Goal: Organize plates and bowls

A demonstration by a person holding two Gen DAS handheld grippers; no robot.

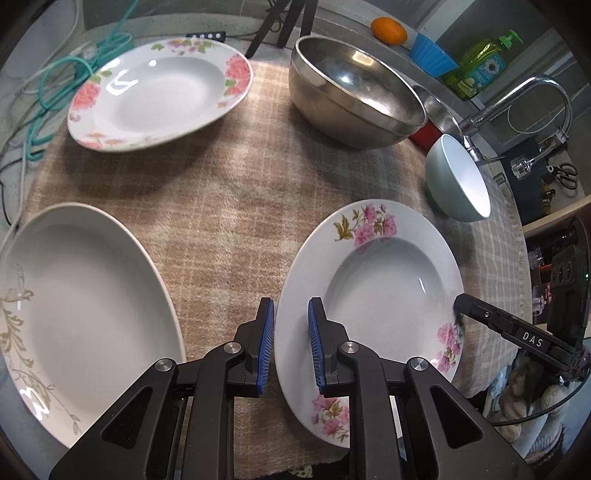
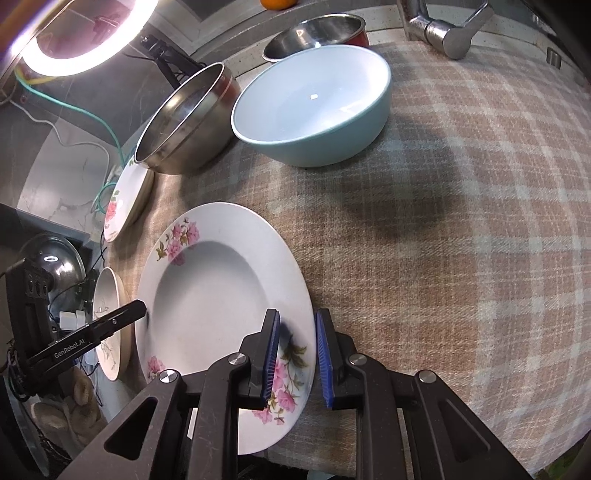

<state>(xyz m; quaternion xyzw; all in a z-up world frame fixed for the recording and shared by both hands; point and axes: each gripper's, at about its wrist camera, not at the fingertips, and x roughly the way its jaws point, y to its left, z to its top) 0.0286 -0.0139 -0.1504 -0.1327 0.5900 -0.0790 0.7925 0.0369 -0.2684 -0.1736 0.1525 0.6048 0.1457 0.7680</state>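
- Left gripper (image 1: 291, 343), bottom centre of the left wrist view: blue pads straddle the left rim of the pink-flower plate (image 1: 373, 295), one pad outside, one over the plate; jaws narrow, clamped on that rim.
- Right gripper (image 2: 297, 356), bottom centre of the right wrist view: pads straddle the right rim of the same pink-flower plate (image 2: 221, 295), narrow gap, gripping the rim.
- Each gripper's finger shows in the other view at the plate's opposite edge; the plate is held from both sides.
- Plate sits lower right in the left view, lower left in the right view, over the plaid cloth (image 1: 240, 206); cannot tell if lifted or resting.
- Red-flower plate (image 1: 159, 92) upper left of the left view, on the cloth edge.
- Large white plate (image 1: 85, 306) with grey leaf print at left edge, well apart from the held plate.
- Steel bowl (image 1: 354, 92) top centre, teal bowl (image 1: 458, 177) right of it, near the held plate's far rim.
- Right view: teal bowl (image 2: 314, 103) top centre, steel bowl (image 2: 188, 122) touching its left side, tilted.
- Faucet (image 1: 517, 103), orange (image 1: 389, 31), soap bottle (image 1: 480, 62) upper right of the left view.
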